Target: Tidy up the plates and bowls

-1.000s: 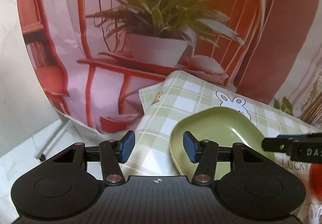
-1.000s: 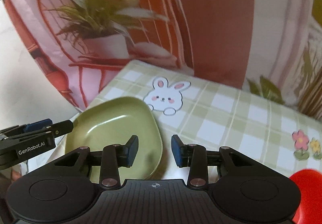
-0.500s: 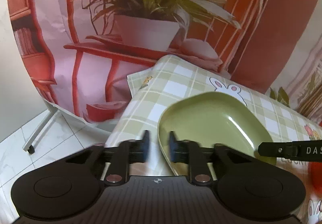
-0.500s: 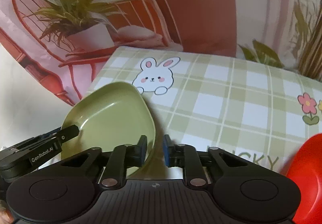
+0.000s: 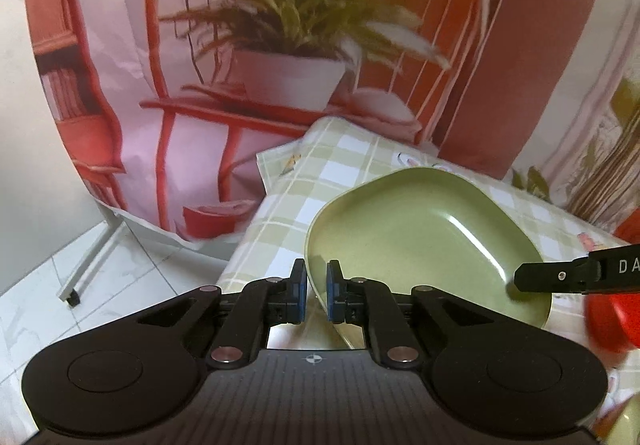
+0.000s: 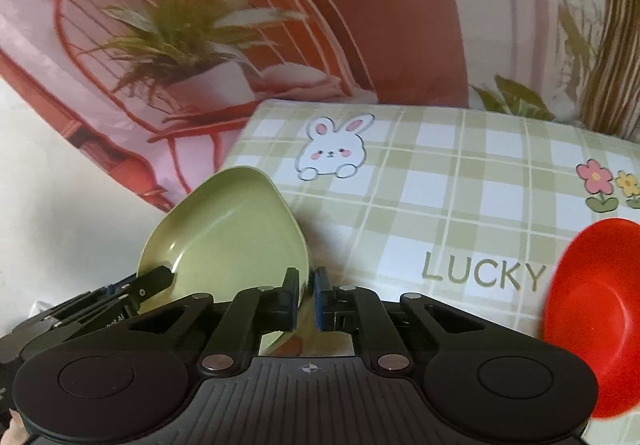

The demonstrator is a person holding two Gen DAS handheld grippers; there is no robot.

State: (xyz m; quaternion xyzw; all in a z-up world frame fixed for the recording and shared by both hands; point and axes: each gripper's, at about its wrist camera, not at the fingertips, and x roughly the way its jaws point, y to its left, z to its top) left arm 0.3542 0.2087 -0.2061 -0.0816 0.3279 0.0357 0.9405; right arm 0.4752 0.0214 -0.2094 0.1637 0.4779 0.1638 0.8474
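A green rounded plate (image 5: 424, 237) is held tilted above the checked tablecloth (image 5: 332, 181), near the table's left corner. My left gripper (image 5: 316, 291) is shut on the plate's left rim. My right gripper (image 6: 306, 297) is shut on the plate's (image 6: 228, 233) right rim. The right gripper's finger also shows at the right edge of the left wrist view (image 5: 560, 277), and the left gripper's finger shows in the right wrist view (image 6: 152, 281). A red bowl (image 6: 592, 317) lies on the cloth to the right.
The checked tablecloth (image 6: 440, 197) has a bunny print (image 6: 336, 149) and the word LUCKY (image 6: 484, 273). A printed backdrop with a plant and red chair (image 5: 288, 45) hangs behind the table. White floor tiles (image 5: 132, 277) lie beyond the table's left edge.
Both grippers have closed on the green plate's opposite rims. The plate has risen off the cloth and tilted.
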